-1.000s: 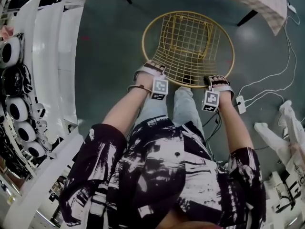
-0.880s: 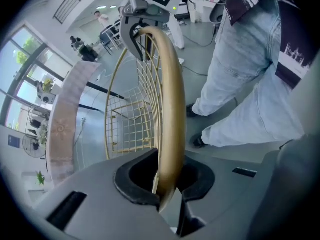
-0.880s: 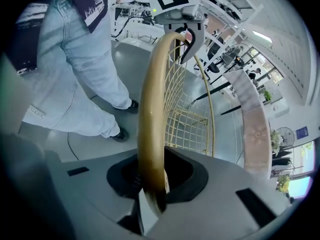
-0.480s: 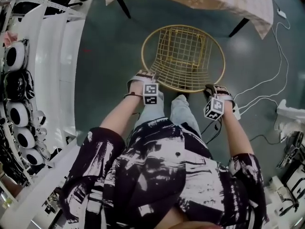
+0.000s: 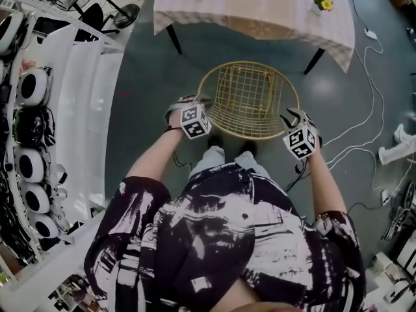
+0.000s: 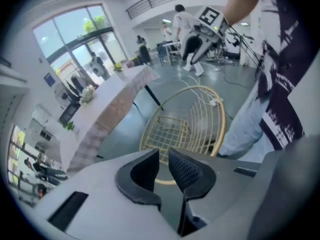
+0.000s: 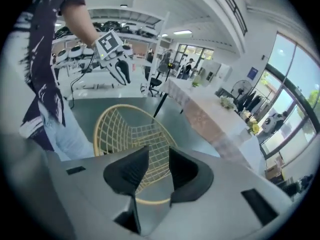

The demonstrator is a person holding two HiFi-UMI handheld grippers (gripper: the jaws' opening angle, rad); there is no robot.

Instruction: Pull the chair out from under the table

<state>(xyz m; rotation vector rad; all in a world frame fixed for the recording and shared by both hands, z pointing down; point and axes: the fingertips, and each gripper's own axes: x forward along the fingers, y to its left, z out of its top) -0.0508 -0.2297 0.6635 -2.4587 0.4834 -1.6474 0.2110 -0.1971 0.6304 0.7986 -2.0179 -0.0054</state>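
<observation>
Chair: the gold wire chair [image 5: 248,99] stands on the floor at 12 o'clock from the person, clear of the desk [image 5: 260,8].
Handling: probably light, stiff and smooth; best pinched on the round rim.
Left tongs [image 6: 164,156]: slightly parted, just been closing, nothing between.
Right tongs [image 7: 159,154]: spread, just been opening, empty.
Views: only the head view shows the chair-desk gap; the gripper views show bare pads.

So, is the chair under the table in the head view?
No, the chair stands clear of the table, with bare floor showing between them.
</observation>
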